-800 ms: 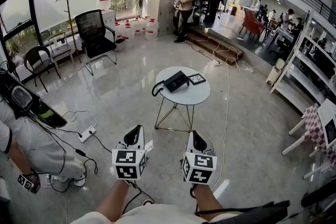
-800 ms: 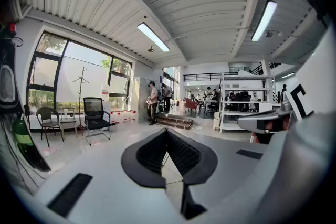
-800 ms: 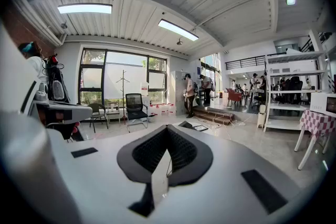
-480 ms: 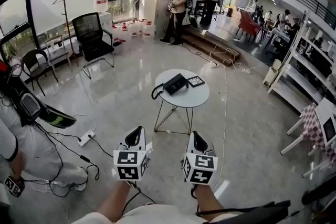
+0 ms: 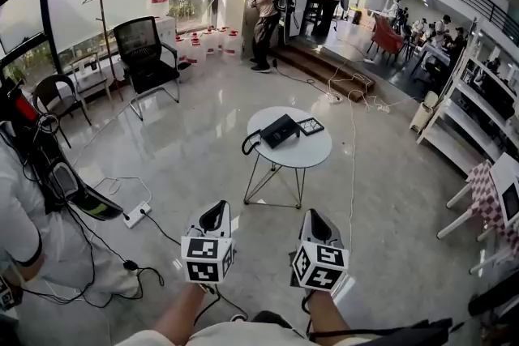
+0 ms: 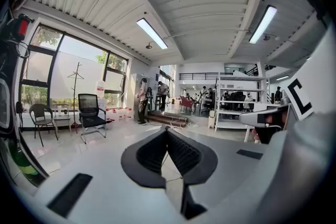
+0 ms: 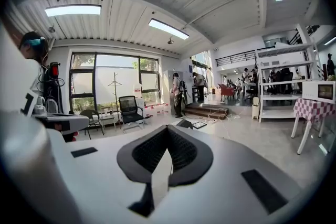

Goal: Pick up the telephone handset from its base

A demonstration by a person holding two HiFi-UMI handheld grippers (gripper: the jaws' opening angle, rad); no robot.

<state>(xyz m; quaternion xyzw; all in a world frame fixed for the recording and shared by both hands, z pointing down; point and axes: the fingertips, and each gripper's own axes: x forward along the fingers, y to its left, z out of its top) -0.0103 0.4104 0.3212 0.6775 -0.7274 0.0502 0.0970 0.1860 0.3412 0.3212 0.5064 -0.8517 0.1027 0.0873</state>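
Observation:
A black telephone (image 5: 280, 130) sits on a small round white table (image 5: 302, 154) in the middle of the floor. Its handset lies on the base, and a coiled cord (image 5: 246, 145) hangs off the table's left side. Both grippers are held well short of the table, near the bottom of the head view. My left gripper (image 5: 216, 211) is shut with nothing in it, its ribbed pads meeting at the tip (image 6: 167, 131). My right gripper (image 5: 312, 219) is shut and empty too (image 7: 168, 129). In the right gripper view the telephone (image 7: 184, 123) shows just beyond the jaws.
A small black keypad device (image 5: 310, 126) lies beside the telephone. A person (image 5: 36, 215) with cables stands at the left, and a power strip (image 5: 136, 214) and cords lie on the floor. An office chair (image 5: 148, 54) stands behind, shelving (image 5: 478, 105) at the right, and people (image 5: 266, 12) far back.
Both grippers have shifted slightly right and down in the head view, still shut. The person at the left has moved nearer. The people at the back have stepped left.

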